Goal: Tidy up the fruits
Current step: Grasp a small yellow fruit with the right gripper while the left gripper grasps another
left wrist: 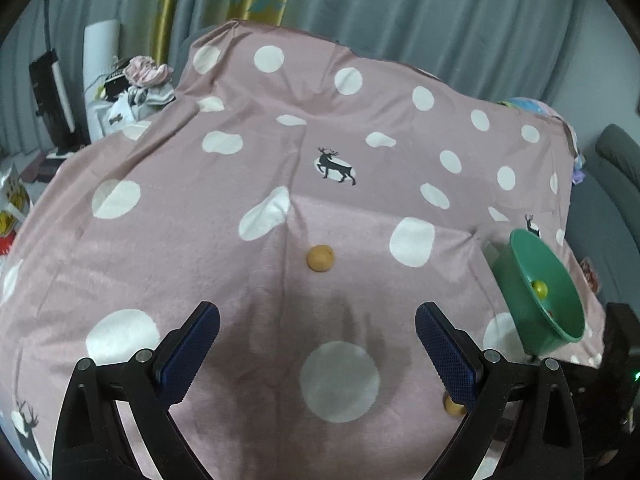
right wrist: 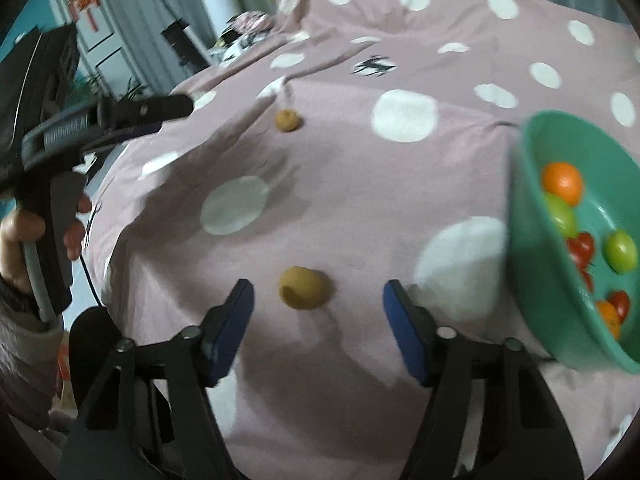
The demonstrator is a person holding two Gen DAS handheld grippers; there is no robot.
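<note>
Left hand-held gripper (left wrist: 318, 340): released, jaws wide apart, nothing between the blue pads; it sits at the bottom centre of the left wrist view, above the cloth. In the right wrist view it shows at upper left, held by a hand (right wrist: 24, 236) at the left edge.
Right hand-held gripper (right wrist: 318, 312): released, jaws apart with no pad on anything; bottom centre of the right wrist view.
Near fruit (right wrist: 304, 288): a small tan round fruit lying on the cloth, just ahead of the right gripper's gap and slightly nearer its left pad, touching neither. In the left wrist view it peeks out low right, partly hidden behind the right-hand finger.
Far fruit (left wrist: 320, 258): a second tan fruit alone on the cloth, centre of the left wrist view, ahead of the left gripper and apart from it; upper centre-left in the right wrist view.
Bowl (right wrist: 536, 248): green, at the right edge of both views, looking tilted through the fisheye lens. It holds orange, green and red fruits.
Cloth (left wrist: 200, 264): pink with white dots and dark deer prints, wrinkled, covering the whole surface under the fruits and bowl.
Background: grey curtain at the top of the left wrist view.
</note>
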